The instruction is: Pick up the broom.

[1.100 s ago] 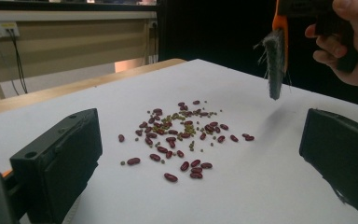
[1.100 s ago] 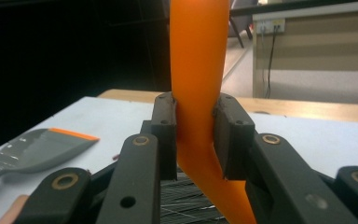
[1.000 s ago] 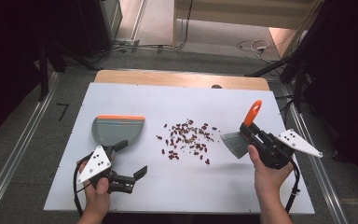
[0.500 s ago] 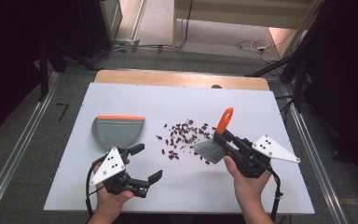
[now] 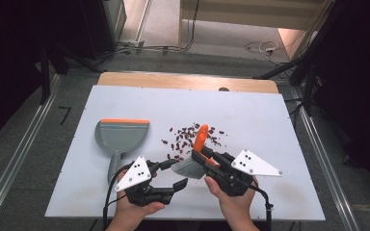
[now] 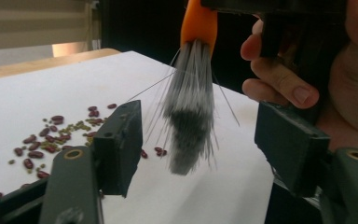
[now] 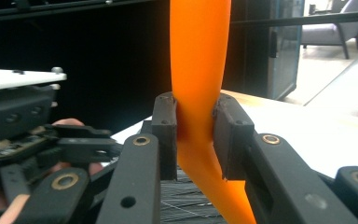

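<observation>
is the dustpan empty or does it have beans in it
Empty: the dustpan tray shows bare grey, and the beans lie scattered on the table beside it.

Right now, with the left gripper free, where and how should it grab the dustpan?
Probably by the handle of the grey dustpan. It is a narrow stem that points back toward the person, lying flat, with bare table on both sides. Come down from above with the left gripper, one jaw on each side of the stem. The wide tray with its orange lip looks too broad to span.

No text, label, brand, number or sign could be read on anything in these pictures.
</observation>
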A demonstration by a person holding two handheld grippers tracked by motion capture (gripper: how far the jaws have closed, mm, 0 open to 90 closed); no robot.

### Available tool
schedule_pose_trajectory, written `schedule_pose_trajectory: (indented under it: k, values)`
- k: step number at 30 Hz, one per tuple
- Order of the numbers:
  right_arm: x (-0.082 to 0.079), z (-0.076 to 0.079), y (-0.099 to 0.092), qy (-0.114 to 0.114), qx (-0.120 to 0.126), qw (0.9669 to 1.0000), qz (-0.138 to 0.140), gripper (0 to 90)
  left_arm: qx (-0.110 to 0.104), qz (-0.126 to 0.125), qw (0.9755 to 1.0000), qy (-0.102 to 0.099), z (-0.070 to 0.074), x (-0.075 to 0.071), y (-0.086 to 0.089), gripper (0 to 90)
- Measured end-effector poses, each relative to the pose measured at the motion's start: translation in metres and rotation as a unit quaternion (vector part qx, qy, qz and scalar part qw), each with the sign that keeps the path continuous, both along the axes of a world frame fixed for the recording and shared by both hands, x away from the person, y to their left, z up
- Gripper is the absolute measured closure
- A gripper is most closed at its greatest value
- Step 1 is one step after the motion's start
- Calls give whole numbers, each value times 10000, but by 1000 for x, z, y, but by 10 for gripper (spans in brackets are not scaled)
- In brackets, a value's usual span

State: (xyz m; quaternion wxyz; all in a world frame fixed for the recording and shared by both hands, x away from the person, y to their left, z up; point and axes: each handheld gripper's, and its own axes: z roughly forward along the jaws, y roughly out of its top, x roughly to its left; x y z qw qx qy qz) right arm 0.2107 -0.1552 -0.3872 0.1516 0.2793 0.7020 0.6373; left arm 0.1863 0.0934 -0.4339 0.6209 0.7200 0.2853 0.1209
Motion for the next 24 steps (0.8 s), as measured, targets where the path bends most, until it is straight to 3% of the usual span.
schedule_pose_trajectory:
  k: [5, 11, 16, 19, 20, 22, 24]
  values:
    - [-7, 0, 11, 18, 13, 9998, 185, 703, -50, -33, 10000, 28, 0, -1, -4, 452]
    - [-12, 1, 18, 36, 62, 9994, 325, 703, -57, -59, 10000, 19, 1, -1, -3, 710]
    - [-10, 0, 17, 86, 137, 9991, 386, 702, -28, -87, 10000, 12, 2, -1, -1, 814]
    - [-4, 1, 18, 126, -16, 9982, 586, 694, 88, -45, 10000, 10, 2, 1, 2, 846]
    - [-3, 2, 17, 116, -73, 9979, 636, 679, 88, -45, 10000, 10, 2, 1, 2, 850]
    - [2, 3, 15, 145, -87, 9963, 848, 532, 90, -117, 9999, 20, 3, 3, 6, 853]
    - [5, 4, 12, 218, -56, 9944, 1030, 442, 85, -125, 9999, 1, 3, 3, 8, 854]
